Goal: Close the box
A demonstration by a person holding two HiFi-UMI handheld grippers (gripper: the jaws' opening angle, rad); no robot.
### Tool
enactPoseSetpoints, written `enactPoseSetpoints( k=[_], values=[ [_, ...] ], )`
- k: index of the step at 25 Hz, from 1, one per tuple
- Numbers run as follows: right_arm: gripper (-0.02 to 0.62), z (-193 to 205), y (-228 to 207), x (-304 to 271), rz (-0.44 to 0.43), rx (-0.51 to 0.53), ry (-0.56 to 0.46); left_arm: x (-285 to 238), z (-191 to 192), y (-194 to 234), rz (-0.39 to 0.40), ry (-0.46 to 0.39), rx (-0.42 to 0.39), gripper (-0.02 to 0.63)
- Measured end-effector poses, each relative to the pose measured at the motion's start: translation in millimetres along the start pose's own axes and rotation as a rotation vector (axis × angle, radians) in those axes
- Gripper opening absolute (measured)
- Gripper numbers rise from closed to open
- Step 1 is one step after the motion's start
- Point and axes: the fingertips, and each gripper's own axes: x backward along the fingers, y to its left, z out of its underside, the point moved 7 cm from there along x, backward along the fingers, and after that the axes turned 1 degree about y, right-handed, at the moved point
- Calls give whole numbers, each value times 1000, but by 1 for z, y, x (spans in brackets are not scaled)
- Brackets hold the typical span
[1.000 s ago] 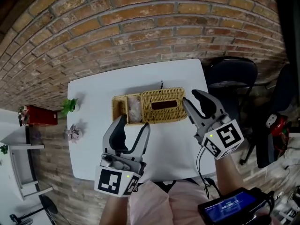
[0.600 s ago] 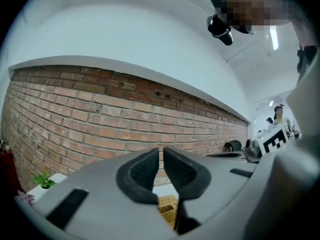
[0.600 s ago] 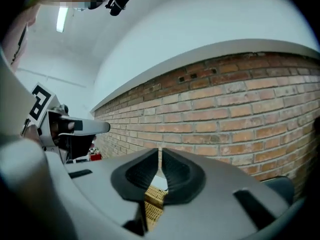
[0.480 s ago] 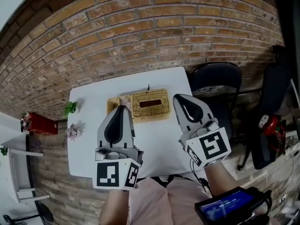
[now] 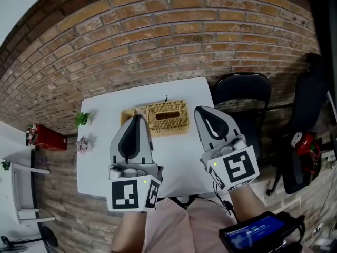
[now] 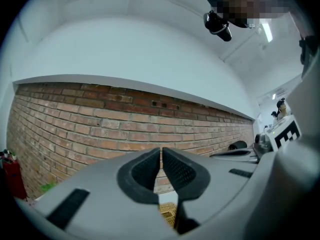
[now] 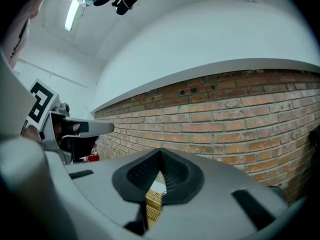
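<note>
Shut tight and empty: left claw (image 5: 138, 119), lower left, and right claw (image 5: 202, 112), lower right. Wicker box (image 5: 167, 118) at centre, on white surface (image 5: 100, 146).

Left gripper (image 5: 136, 119) and right gripper (image 5: 201, 111) held level, jaws together, empty.

Tan woven-wicker box (image 5: 167, 118), white table (image 5: 97, 157) — red-brown brick wall (image 5: 158, 36) w/ pale mortar.

Brick wall (image 5: 174, 30) behind white table (image 5: 95, 157); black chair (image 5: 242, 95) at right; white ceiling (image 6: 125, 39) overhead
</note>
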Motion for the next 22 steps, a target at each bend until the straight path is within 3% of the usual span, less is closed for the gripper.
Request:
enactPoseSetpoints(
  k=[22],
  values=[
    [-2, 3, 1, -6, -9, 0, 20, -5, 5, 3, 3, 19, 15, 23]
  ],
)
